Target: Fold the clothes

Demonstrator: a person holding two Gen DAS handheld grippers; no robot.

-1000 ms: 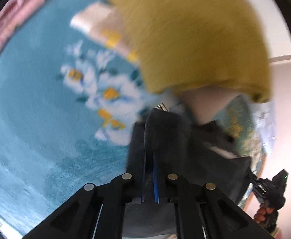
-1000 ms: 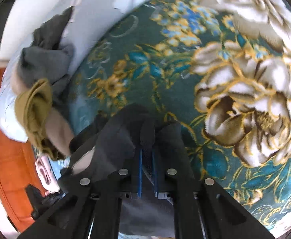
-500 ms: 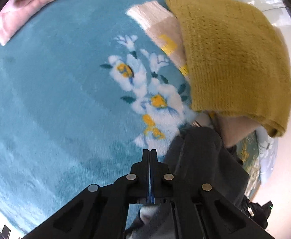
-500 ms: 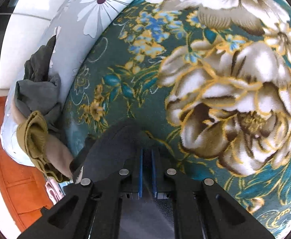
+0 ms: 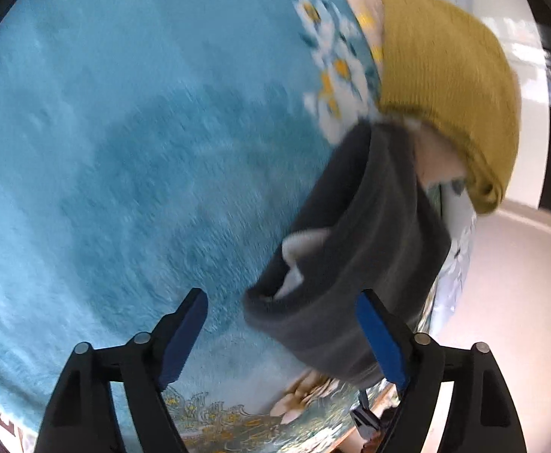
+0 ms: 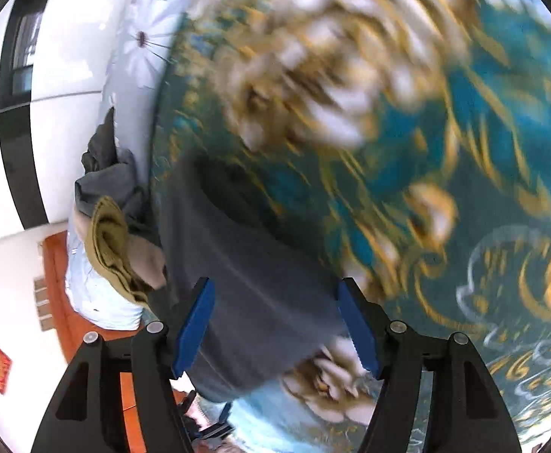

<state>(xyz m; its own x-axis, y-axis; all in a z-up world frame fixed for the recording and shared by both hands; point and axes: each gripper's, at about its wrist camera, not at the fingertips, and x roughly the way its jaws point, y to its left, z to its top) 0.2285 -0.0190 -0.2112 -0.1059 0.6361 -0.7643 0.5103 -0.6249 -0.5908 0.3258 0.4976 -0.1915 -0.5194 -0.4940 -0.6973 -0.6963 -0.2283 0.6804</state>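
Observation:
A folded dark grey garment [image 5: 354, 249] lies on the teal floral blanket [image 5: 124, 151], its edge against a stack topped by a mustard knit [image 5: 445, 75]. My left gripper [image 5: 281, 334] is opening, its blue pads wide apart; the garment's near end sits between them, and the pads do not press on it. In the right wrist view the same grey garment [image 6: 245, 283] lies between the pads of my right gripper [image 6: 275, 326], whose jaws are also opening and stand off the cloth. The mustard knit [image 6: 111, 245] shows at the left there.
A crumpled grey garment [image 6: 105, 173] lies beyond the mustard stack on a pale flowered sheet [image 6: 139, 53]. The bed's edge [image 5: 453, 264] drops to a pale floor on the right of the left wrist view. An orange-brown floor [image 6: 60, 302] shows beside the bed.
Both grippers held the grey garment shut and carried it down beside the mustard stack; now both sets of jaws have sprung wide and the garment lies released on the blanket.

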